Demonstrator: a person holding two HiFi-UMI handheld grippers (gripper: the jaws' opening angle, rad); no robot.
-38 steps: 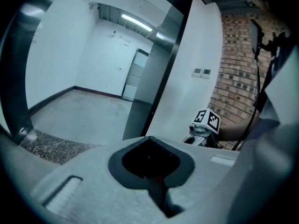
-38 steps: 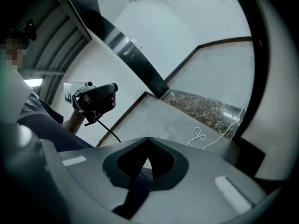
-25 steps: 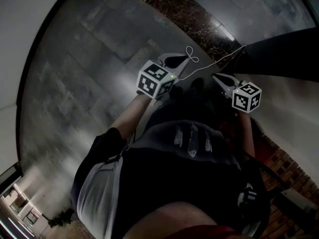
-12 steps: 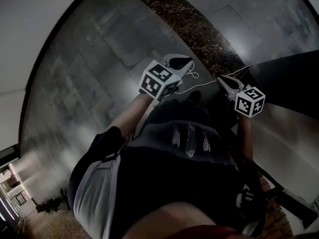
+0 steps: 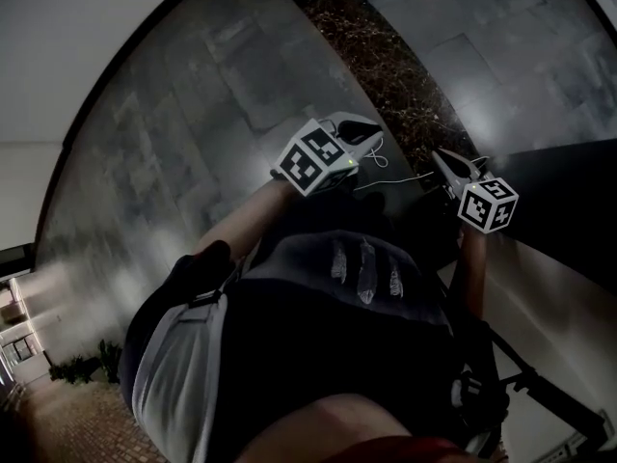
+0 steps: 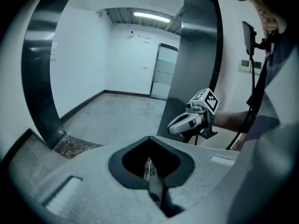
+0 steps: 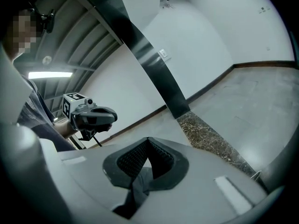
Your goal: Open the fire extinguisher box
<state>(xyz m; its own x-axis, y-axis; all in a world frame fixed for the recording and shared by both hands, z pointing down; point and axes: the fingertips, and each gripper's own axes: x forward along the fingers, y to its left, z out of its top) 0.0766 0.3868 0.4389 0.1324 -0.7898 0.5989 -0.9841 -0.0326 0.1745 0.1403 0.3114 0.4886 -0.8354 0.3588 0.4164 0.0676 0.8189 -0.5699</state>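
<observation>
L tool (image 6: 149, 144): jaws closed tip to tip, nothing between them. R tool (image 7: 148, 146): jaws also closed, empty. Both are held out ahead of the person's dark top (image 5: 357, 287), well apart, L one at the person's left. A thin white cable (image 5: 390, 177) shows between them. Below: grey stone-tile floor (image 5: 183, 133) w/ a dark speckled stone strip (image 5: 386, 56) across it. A dark steel panel (image 5: 564, 177) stands near the R tool. The fire extinguisher box cannot be made out in any view.
</observation>
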